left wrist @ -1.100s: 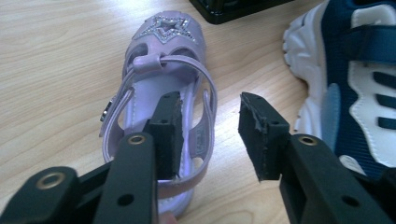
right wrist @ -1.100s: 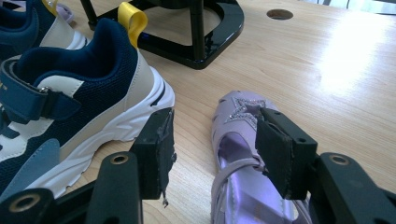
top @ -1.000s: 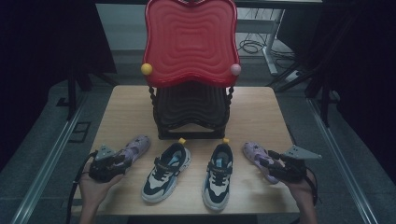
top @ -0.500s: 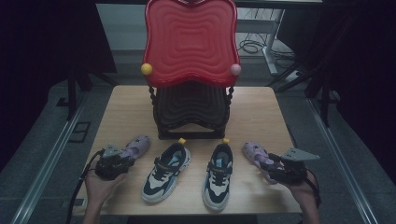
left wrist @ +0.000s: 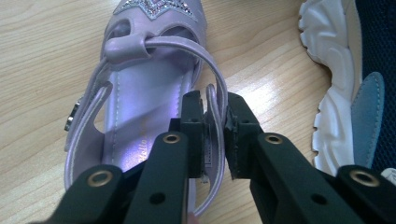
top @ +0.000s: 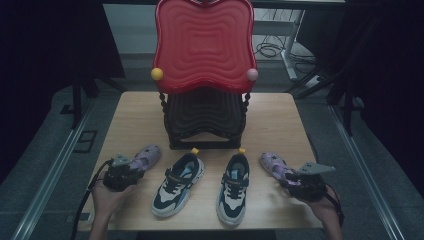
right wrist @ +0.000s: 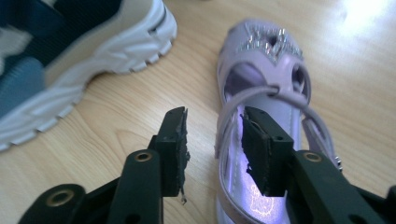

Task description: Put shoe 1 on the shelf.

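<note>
Taking the black rack [top: 204,120] with the red tray [top: 204,45] on top as the marker, the left sandal [top: 142,159] lies in front of it and off to its left on the wooden table [top: 135,115]. The left gripper [top: 121,175] has just been closing and now pinches the side strap [left wrist: 215,112] of that sandal between its pads. Faint script on the insole [left wrist: 142,140] starts with what looks like "Hello"; the rest is hidden by the jaw. Two dark sneakers [top: 179,184] [top: 234,187] sit side by side directly in front of the rack. The right sandal [top: 274,165] lies in front of the rack and off to its right; the right gripper [top: 299,181] has also just been closing, and its jaws stand one on each side of the sandal's side wall [right wrist: 223,135], not yet pressing it. A pale print on this insole [right wrist: 259,203] is too blurred to read.
</note>
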Available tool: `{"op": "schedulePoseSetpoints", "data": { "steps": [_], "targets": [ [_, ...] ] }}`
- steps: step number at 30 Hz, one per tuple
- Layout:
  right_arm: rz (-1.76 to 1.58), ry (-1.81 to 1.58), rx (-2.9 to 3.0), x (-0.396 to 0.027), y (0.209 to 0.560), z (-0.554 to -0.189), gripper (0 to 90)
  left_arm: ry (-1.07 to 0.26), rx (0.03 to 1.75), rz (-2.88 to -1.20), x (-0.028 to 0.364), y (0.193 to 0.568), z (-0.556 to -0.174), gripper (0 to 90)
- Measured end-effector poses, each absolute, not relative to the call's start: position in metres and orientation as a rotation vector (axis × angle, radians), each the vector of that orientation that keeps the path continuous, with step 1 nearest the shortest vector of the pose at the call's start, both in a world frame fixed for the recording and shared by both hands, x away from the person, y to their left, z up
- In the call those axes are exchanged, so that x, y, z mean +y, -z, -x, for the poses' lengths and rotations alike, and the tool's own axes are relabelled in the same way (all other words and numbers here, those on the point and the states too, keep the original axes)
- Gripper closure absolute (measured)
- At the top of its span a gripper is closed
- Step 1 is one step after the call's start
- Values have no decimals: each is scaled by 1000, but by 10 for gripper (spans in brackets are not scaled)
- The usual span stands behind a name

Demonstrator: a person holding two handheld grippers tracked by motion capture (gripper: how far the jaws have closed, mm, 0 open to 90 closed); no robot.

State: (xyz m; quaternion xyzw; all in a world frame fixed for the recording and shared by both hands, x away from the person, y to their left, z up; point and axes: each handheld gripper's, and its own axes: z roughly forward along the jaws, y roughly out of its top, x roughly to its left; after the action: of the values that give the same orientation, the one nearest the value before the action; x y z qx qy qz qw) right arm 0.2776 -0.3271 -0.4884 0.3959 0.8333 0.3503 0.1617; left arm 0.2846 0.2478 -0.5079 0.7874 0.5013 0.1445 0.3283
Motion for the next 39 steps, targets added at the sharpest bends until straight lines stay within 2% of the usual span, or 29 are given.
{"op": "schedulePoseSetpoints", "data": {
  "steps": [4, 10, 13, 24, 29, 39],
  "targets": [
    [-1145, -955, 2409, -323, 496, -283, 661, -378, 1315, -2060, 249, 508, -285, 843],
    [-1182, -919, 2428, -321, 505, -289, 794, -361, 1315, -2056, 251, 507, -286, 853],
    [-1215, -941, 2411, -324, 506, -290, 827, -360, 1316, -2053, 253, 507, -286, 856],
    [-1246, -1038, 2394, -335, 506, -292, 848, -364, 1322, -2027, 259, 502, -284, 862],
    [-1269, -1113, 2372, -341, 506, -293, 850, -307, 1331, -1941, 273, 499, -282, 862],
    [-1291, -1178, 2319, -347, 502, -294, 852, -333, 1324, -1842, 286, 483, -272, 863]
  ]
}}
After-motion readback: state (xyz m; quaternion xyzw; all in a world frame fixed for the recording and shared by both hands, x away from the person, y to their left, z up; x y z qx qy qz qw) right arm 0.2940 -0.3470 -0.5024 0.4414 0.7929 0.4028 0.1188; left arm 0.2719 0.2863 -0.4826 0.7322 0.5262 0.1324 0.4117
